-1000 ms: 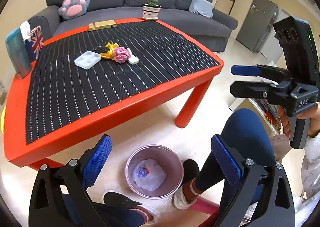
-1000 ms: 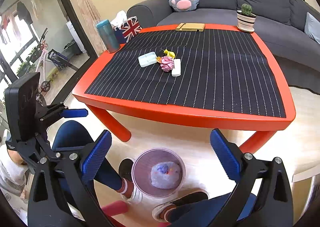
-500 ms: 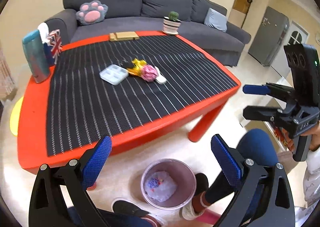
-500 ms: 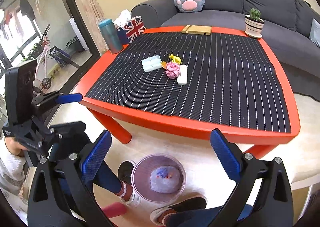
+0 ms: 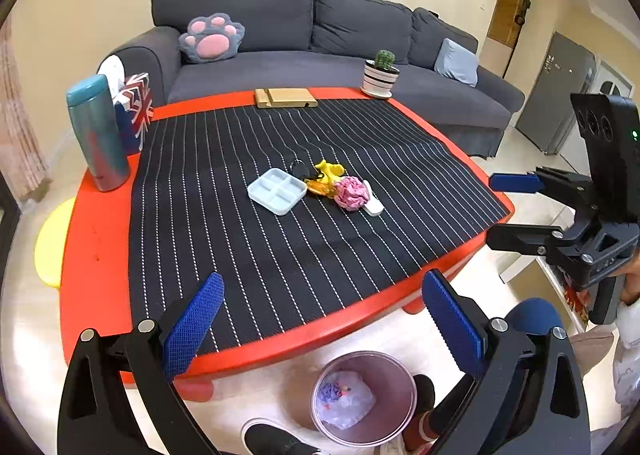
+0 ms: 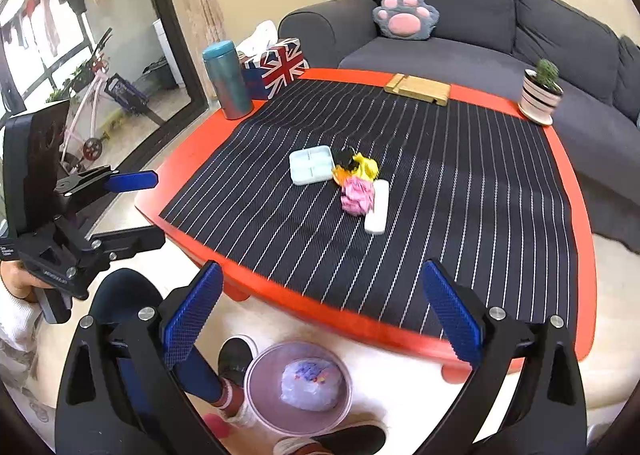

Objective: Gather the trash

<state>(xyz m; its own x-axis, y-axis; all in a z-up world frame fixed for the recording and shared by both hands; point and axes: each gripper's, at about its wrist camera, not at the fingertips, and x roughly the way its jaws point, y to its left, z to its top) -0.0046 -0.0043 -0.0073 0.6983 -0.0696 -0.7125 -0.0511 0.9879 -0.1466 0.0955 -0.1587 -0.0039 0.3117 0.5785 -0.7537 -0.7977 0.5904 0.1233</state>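
A crumpled pink paper ball [image 5: 351, 193] [image 6: 357, 195] lies mid-table beside a yellow wrapper [image 5: 329, 171] [image 6: 360, 169], a small black item [image 5: 299, 168] and a white bar [image 6: 377, 207]. A pale compartment tray [image 5: 277, 191] [image 6: 312, 165] sits to their left. A pink bin [image 5: 362, 397] [image 6: 298, 387] with a crumpled bag inside stands on the floor below the table's near edge. My left gripper [image 5: 320, 327] is open and empty above the near edge. My right gripper [image 6: 320, 319] is open and empty, also short of the trash.
The red table [image 5: 92, 255] carries a striped mat, a teal flask [image 5: 98, 133], a Union Jack tissue box [image 6: 276, 67], a wooden stand [image 5: 285, 97] and a potted cactus [image 6: 540, 95]. A grey sofa stands behind. The person's legs and shoes flank the bin.
Both grippers have risen and moved forward toward the table; the tabletop trash looms larger and the bin has slid to the bottom of both views. Both stay open.
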